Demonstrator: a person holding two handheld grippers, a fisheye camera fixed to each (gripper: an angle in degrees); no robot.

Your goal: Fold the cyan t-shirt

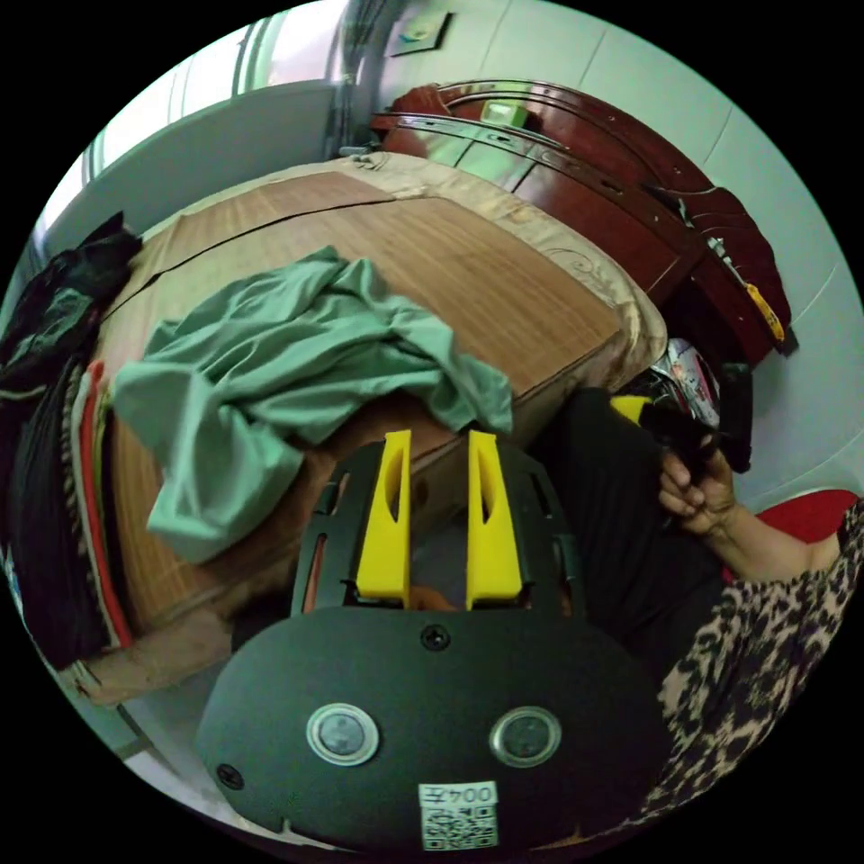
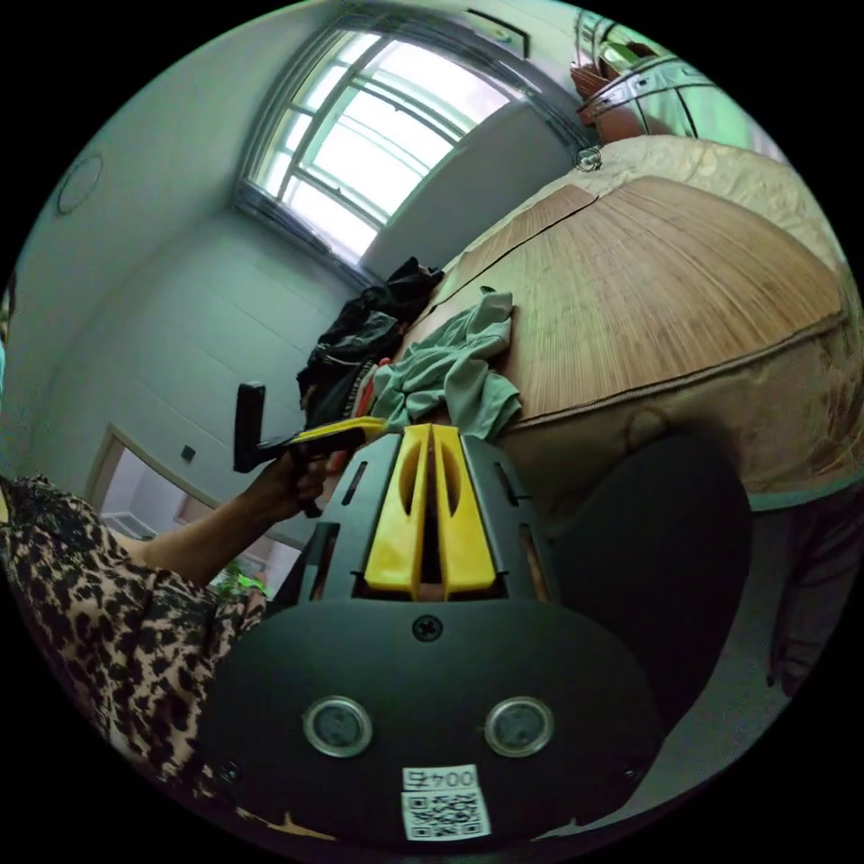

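Note:
The cyan t-shirt [image 1: 297, 360] lies crumpled near the bed's front corner, one part drooping over the edge of the bamboo mat [image 1: 468, 261]. My left gripper [image 1: 438, 441] hovers just in front of that edge, its yellow jaws open with nothing between them. To the right, a hand holds the right gripper [image 1: 670, 421] lower, beside the bed. In the right gripper view the t-shirt [image 2: 450, 369] sits beyond my right gripper [image 2: 430, 432], whose jaws are shut and empty. The left gripper [image 2: 306, 441] is held up in a hand to the left of it.
A heap of dark clothes [image 1: 54, 360] lies on the bed beside the shirt, also seen as the dark pile [image 2: 360, 342]. A dark red headboard [image 1: 585, 162] stands at the far end. The person's black-trousered leg [image 1: 621, 522] is close to the bed. A window [image 2: 378, 117] is behind.

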